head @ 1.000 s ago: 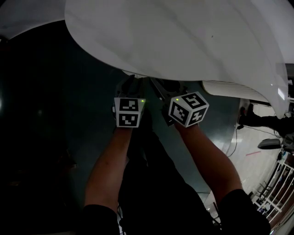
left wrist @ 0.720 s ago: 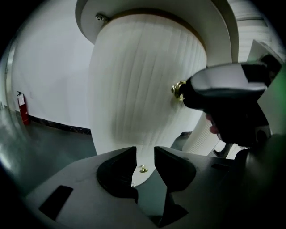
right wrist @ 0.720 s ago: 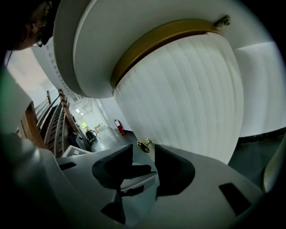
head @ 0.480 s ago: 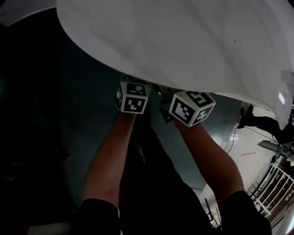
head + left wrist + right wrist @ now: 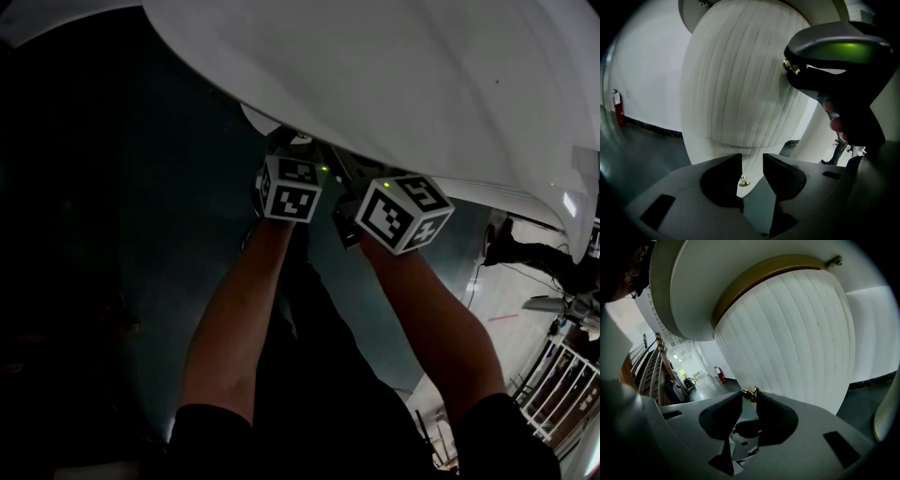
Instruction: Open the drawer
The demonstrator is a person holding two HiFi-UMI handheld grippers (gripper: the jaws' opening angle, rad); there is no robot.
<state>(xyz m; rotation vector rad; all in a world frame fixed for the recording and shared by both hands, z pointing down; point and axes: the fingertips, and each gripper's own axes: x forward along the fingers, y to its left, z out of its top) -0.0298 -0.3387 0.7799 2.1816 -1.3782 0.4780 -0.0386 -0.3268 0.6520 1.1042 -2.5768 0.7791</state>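
- drawer front point(image 5: 797, 343) is taken to be the fluted white curve under the round tabletop point(image 5: 375, 75). it lies straight ahead of both sets of jaws, and no seam shows to mark its edges.
- right gripper point(image 5: 749, 397): jaws narrow, and they look pinched on the upper knob point(image 5: 750, 391), which sits right at the tips. the left gripper view backs this up, with the same brass knob at that gripper's nose.
- left gripper point(image 5: 752, 158): jaws apart and have just been opening, with nothing pressed between them. the lower knob point(image 5: 744, 181) shows through the gap but sits further off on the front, not touching either jaw.
- key relation: the knob stem sticks out of the front toward the right jaws, in line with them. a pull would likely go straight back along that line, away from the curve. the right hand is the nearer one and is already on a knob, while the left is short of its own.
- cannot tell whether the two knobs belong to one drawer or two.
- in the head view the tabletop covers both sets of jaws and the knobs. only the marker cubes point(image 5: 291, 189) and forearms show, over a dark floor.
- both gripper views are wide-angle and bend the front, so how deep the right grip sits on the knob is hard to judge.
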